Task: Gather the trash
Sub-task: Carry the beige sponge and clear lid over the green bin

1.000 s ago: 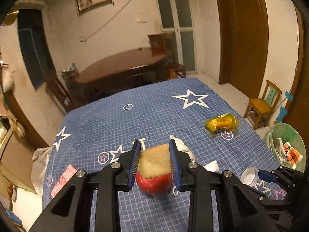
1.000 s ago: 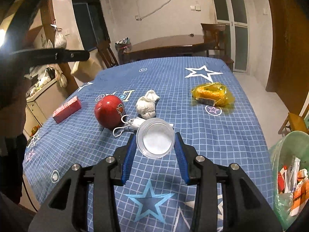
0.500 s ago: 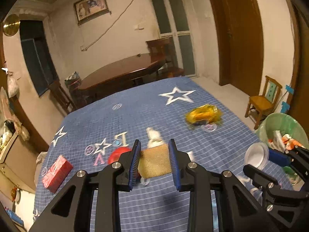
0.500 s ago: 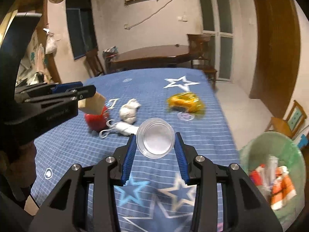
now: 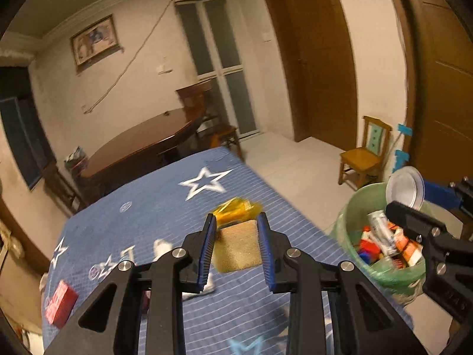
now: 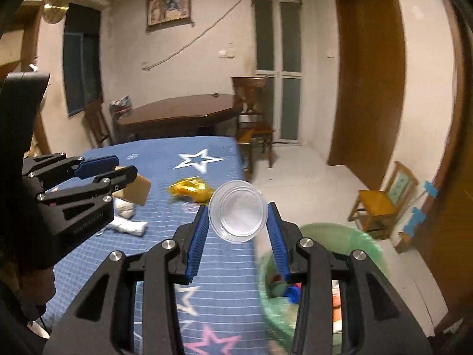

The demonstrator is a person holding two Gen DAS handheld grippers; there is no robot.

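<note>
Carry-to-bin step: left gripper (image 5: 236, 248) clenched on sponge (image 5: 238, 245) over the table at frame centre, right gripper (image 6: 238, 224) grasping clear plastic cup (image 6: 238, 210) above green bin (image 6: 340, 236), lower right; next move likely calls for centring each over the bin before release.

Yellow wrapper (image 5: 236, 208) motion-blurred, half hidden behind sponge (image 5: 239, 245). Green trash bin (image 6: 319, 233) smeared, cut by bottom edge; contents unreadable. Red box (image 5: 60, 304) partly behind finger.

Black tongs (image 5: 236, 248), blue ribbed pads (image 5: 207, 251), silver screws.
</note>
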